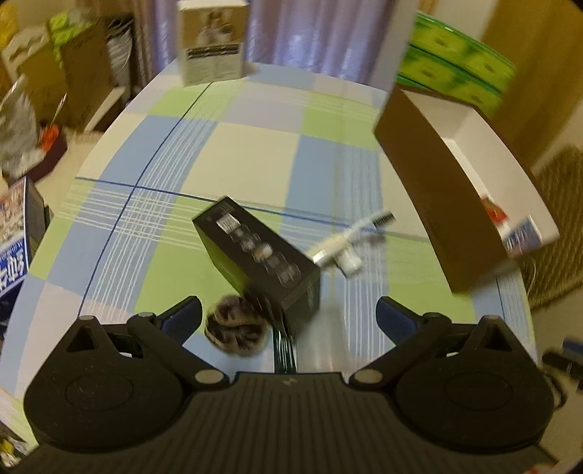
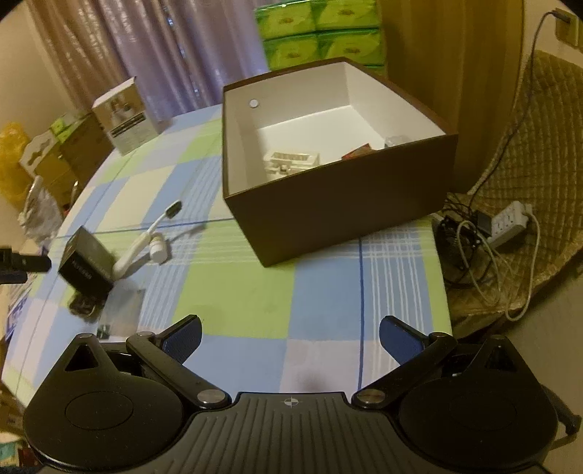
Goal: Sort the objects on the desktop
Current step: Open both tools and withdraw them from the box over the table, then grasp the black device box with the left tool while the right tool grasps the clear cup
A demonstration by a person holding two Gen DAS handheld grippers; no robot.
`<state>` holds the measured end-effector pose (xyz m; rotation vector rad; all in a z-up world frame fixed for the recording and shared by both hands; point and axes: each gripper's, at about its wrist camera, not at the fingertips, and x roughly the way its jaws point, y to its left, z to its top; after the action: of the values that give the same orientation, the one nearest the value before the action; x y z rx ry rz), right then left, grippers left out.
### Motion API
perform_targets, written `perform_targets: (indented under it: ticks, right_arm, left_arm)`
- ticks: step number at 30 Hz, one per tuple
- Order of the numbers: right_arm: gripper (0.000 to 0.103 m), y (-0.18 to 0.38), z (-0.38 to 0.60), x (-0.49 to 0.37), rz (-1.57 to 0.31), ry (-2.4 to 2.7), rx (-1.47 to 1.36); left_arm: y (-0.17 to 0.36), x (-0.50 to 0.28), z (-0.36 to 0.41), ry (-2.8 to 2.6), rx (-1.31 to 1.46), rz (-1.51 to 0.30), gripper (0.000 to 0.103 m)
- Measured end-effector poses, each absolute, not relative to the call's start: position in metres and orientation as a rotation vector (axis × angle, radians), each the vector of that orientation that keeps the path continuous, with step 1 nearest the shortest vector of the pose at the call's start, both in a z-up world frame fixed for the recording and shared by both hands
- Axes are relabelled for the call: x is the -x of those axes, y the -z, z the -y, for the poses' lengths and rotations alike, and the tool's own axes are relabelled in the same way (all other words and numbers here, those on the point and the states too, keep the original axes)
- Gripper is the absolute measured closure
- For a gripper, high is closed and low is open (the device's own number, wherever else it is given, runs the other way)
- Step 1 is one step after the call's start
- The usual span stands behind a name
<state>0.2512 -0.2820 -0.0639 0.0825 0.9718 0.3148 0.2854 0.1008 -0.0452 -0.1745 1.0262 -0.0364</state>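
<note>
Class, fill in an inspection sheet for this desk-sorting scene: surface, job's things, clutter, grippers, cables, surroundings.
Surface: checked tablecloth, blue, green and white.
Job's things: black carton, toothbrush touching it, small white tube, brown furry item; open brown box already holding a few items.
Clutter: white product box at the far edge.
Grippers: left gripper open, over the carton; right gripper open, empty.
Cables: power strip and tangled cords off the table.
Surroundings: curtain, green tissue packs.
</note>
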Motion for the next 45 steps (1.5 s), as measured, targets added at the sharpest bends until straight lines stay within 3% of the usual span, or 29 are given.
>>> perform_targets:
  ticks: [9,12,14,18,19,20,37,45]
  right_arm:
    - [0.002,0.075,0.268,-0.274,-0.995,-0.262,-0.093]
    - [0.002,0.081,0.265,-0.278,-1.012,-0.253,-0.089]
    - [0.002,0.086,0.264,-0.280,-1.026,-0.242,-0.092]
    - [0.002,0.093,0.262,-0.281,-1.052,-0.213,-0.104]
    - [0.002,0.095,0.261,-0.281,-1.057,-0.206,-0.104]
    - [0.002,0.097,0.259,-0.281,-1.062,-0.200,-0.106]
    - [0.002,0.107,0.177,-0.264,-1.068,-0.193,-0.133]
    - [0.002,0.110,0.103,-0.254,-1.036,-0.232,-0.130]
  left_arm:
    - [0.078,-0.357,-0.125,-0.035,0.309,-1.134,0.004]
    - [0.099,-0.373,-0.130,-0.052,0.355,-1.208,0.013]
    - [0.111,-0.379,-0.134,-0.063,0.379,-1.245,0.029]
    - [0.123,-0.381,-0.141,-0.063,0.391,-1.277,0.044]
    - [0.123,-0.381,-0.143,-0.056,0.384,-1.277,0.056]
    - [0.123,-0.380,-0.145,-0.041,0.385,-1.278,0.061]
    - [0.072,-0.368,-0.176,0.219,0.133,-1.136,0.065]
    - [0.098,-0.380,-0.204,0.192,-0.163,-1.113,0.065]
